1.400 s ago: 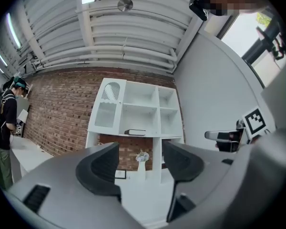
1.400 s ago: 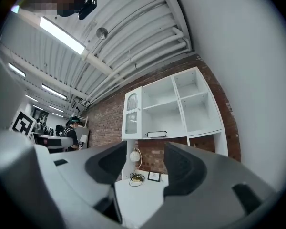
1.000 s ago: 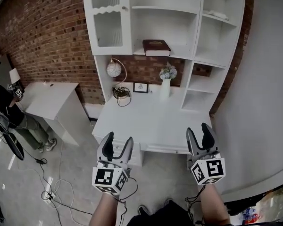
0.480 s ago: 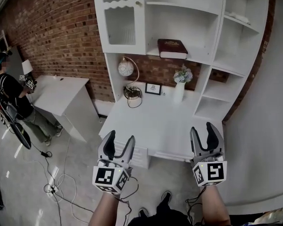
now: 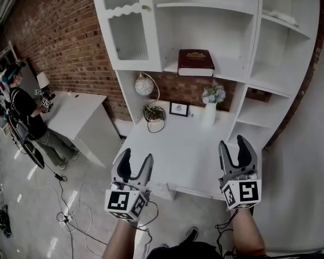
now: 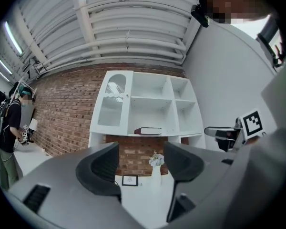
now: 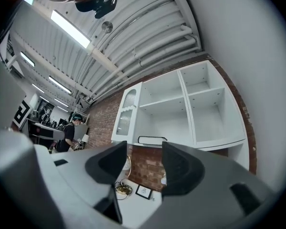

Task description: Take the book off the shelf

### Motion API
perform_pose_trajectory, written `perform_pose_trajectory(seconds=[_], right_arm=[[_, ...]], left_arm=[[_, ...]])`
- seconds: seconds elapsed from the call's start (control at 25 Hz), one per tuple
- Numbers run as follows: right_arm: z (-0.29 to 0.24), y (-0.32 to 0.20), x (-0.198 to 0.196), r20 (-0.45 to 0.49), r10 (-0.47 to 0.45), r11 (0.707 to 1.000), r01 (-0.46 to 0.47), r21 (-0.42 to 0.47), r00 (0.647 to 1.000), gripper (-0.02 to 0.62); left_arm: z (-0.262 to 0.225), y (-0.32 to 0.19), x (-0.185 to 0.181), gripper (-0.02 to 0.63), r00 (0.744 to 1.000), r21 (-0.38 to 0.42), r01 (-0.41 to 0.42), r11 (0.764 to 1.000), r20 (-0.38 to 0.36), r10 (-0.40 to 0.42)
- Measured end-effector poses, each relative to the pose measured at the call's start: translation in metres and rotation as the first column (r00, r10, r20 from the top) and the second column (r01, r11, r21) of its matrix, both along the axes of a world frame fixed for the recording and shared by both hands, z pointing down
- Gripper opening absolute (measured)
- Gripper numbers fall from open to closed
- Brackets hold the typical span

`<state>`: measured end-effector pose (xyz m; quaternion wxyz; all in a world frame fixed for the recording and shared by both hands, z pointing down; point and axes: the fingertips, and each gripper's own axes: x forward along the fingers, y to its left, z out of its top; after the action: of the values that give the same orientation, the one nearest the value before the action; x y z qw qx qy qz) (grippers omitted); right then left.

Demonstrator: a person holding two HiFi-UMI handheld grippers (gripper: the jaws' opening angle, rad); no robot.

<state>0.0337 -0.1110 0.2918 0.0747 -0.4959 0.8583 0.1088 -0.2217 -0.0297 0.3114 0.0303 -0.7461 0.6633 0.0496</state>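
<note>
Book (image 5: 195,62) lay flat on the middle shelf (image 5: 229,72), well ahead of and above both tools, pale page edge facing them. Left tool (image 5: 136,156) and right tool (image 5: 233,142) each had jaws apart with nothing between them, and were held over the near edge of the worktop (image 5: 173,155).

Handling, judged: hardback, stiff, fairly heavy for a single pinch. Cover looked smooth and may slip. Likely best hold is across the near edge, one jaw above the cover and one below, with the other tool steadying from beneath.

Room: open bay above the book. Glazed door (image 5: 127,34) stood beyond the left tool, upright (image 5: 256,36) beyond the right. Vase (image 5: 209,114) stood on the worktop between tools and shelf, a knock risk on a low reach.
</note>
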Motion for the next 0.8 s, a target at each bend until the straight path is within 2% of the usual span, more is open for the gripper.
perform_pose_trajectory(seconds=[0.36, 0.8], right_arm=[[-0.011, -0.045, 0.044, 0.005, 0.015, 1.0, -0.015, 0.023, 1.0, 0.227], [-0.011, -0.077, 0.05, -0.033, 0.071, 0.997, -0.07, 0.033, 0.997, 0.224]], left_arm=[[-0.012, -0.042, 0.032, 0.273, 1.0, 0.012, 0.005, 1.0, 0.01, -0.005], [-0.007, -0.099, 0.035, 0.273, 0.998, 0.015, -0.057, 0.998, -0.007, 0.057]])
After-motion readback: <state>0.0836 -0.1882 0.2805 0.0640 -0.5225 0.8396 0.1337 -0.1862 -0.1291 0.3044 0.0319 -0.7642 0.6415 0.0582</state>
